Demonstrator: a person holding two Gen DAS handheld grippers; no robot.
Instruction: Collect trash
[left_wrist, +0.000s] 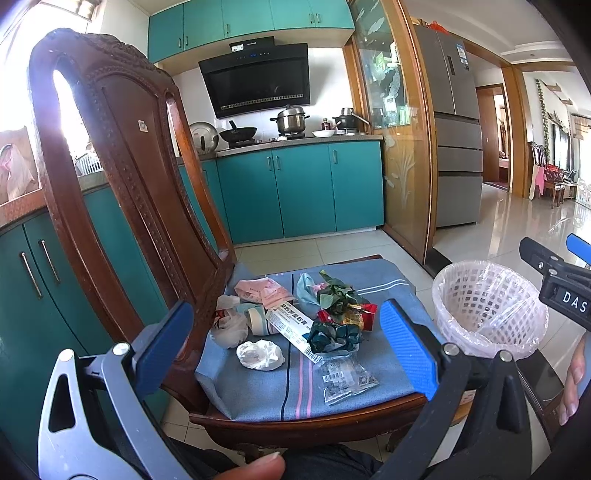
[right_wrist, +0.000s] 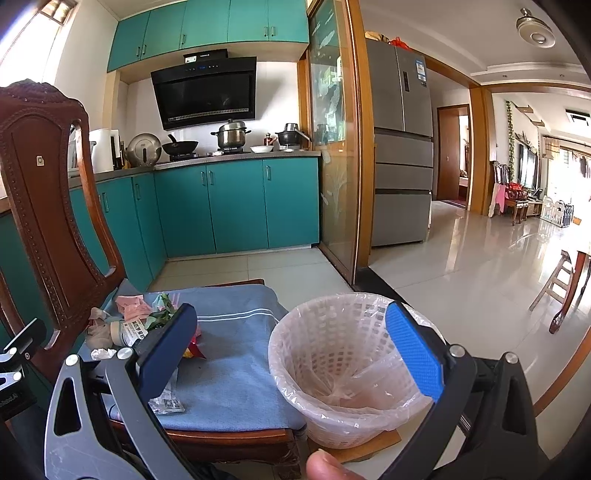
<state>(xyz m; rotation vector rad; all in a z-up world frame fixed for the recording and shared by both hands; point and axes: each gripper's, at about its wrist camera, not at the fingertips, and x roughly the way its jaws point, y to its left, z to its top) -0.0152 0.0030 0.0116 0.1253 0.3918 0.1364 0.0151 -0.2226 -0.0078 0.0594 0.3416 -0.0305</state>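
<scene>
A pile of trash lies on the blue seat cushion (left_wrist: 258, 391) of a wooden chair: a crumpled white tissue (left_wrist: 260, 354), a white medicine box (left_wrist: 293, 328), a dark green wrapper (left_wrist: 334, 338), green leaves (left_wrist: 334, 295), pink paper (left_wrist: 264, 291) and a clear barcode packet (left_wrist: 347, 380). My left gripper (left_wrist: 286, 339) hangs open above and in front of the pile, holding nothing. A white mesh bin (right_wrist: 347, 369) with a clear liner stands on the floor right of the chair. My right gripper (right_wrist: 295, 347) is open over the bin's near rim, holding nothing.
The chair's tall carved back (left_wrist: 122, 166) rises at the left of the seat. Teal kitchen cabinets (left_wrist: 295, 192) and a stove with pots stand behind. A glass door (right_wrist: 332, 166) and a grey fridge (right_wrist: 402, 147) lie to the right, with tiled floor (right_wrist: 461, 266) beyond.
</scene>
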